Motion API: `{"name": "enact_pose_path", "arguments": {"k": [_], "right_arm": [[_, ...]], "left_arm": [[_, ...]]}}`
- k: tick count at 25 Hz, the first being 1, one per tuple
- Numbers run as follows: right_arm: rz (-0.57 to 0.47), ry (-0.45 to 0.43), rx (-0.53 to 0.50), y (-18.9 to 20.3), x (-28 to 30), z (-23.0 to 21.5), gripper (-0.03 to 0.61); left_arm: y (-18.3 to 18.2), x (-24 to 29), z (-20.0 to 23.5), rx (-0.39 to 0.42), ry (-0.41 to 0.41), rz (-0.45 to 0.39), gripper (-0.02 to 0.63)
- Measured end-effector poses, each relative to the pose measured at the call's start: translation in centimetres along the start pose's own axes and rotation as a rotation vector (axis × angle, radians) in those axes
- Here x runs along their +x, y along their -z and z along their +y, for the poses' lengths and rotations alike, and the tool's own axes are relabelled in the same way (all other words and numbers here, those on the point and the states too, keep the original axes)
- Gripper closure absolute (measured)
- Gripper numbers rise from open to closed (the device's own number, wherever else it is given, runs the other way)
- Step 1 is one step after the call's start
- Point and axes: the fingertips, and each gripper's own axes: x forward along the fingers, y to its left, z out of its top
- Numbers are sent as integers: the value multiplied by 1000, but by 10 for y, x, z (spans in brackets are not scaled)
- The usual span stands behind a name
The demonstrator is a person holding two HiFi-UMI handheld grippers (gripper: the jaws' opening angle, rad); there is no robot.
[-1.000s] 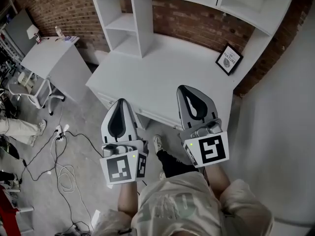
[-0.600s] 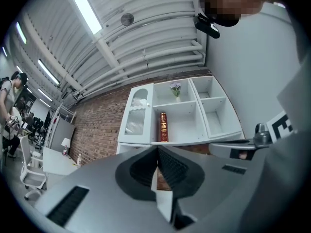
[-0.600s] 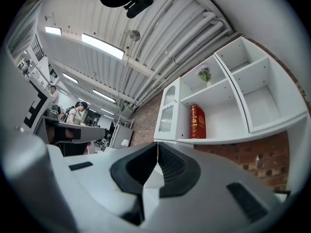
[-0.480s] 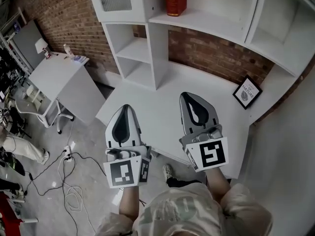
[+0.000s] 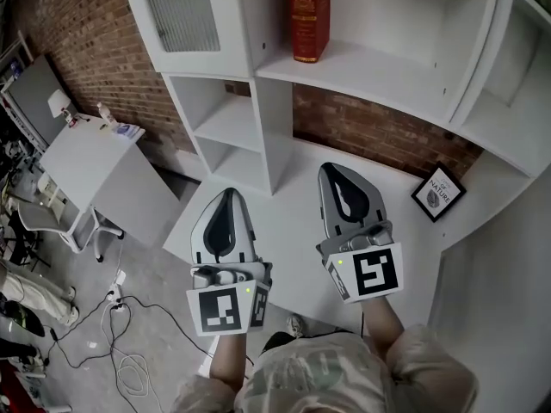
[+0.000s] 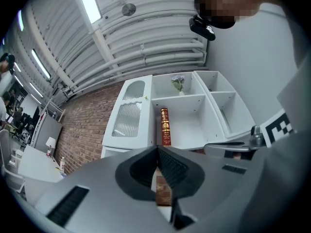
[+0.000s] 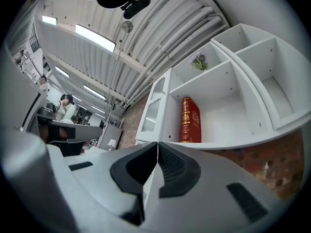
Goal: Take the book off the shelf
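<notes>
A red book (image 5: 308, 15) with gold lettering stands upright at the left end of a white shelf (image 5: 379, 80), against the divider; it also shows in the left gripper view as the red book (image 6: 165, 126) and in the right gripper view as the red book (image 7: 190, 120). Both grippers hang well below and in front of it, over the desk. My left gripper (image 5: 227, 198) is shut with nothing in it, and so is my right gripper (image 5: 337, 172). Their jaw tips meet in both gripper views, left gripper (image 6: 157, 149), right gripper (image 7: 157, 144).
A white desk (image 5: 284, 222) lies under the grippers against a brick wall. A framed picture (image 5: 438, 192) stands at its right. A glass-fronted cabinet door (image 5: 179, 11) is left of the book, open cubbies (image 5: 231, 136) below. A grey table (image 5: 82, 157) and floor cables (image 5: 129, 351) lie left.
The view has tilted upward: the shelf and red book have come fully into sight. Both grippers have stayed shut and side by side, shifted slightly lower in the picture.
</notes>
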Motion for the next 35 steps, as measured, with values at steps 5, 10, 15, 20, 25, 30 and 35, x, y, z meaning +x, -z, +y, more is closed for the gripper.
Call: {"name": "enact_pose_path", "arguments": {"k": [5,10,15,20,25,30,35], "right_arm": [[0,15,-20,3,23,-4,561],[8,43,-50,5,41,-1,561],[-10,85,-73,-6,52,-1,561],[-41,155,-45,-39,91,-16,557],[-93,265,-38,-94,158,-61,286],[64,406,9,-88,225,-113,276],[140,489,-19,-77,264,-140,276]], "left_arm": [[2,22,13,-16,14,-10,601],[8,45,16,-43,65,-30,601],[10,64,18,-54,123,-26,601],[9,77,17,-8,182,-6,601],[2,86,20,14,219,-18,601],[-1,90,27,-5,237,-37,601],[4,95,37,-25,247,-30,601]]}}
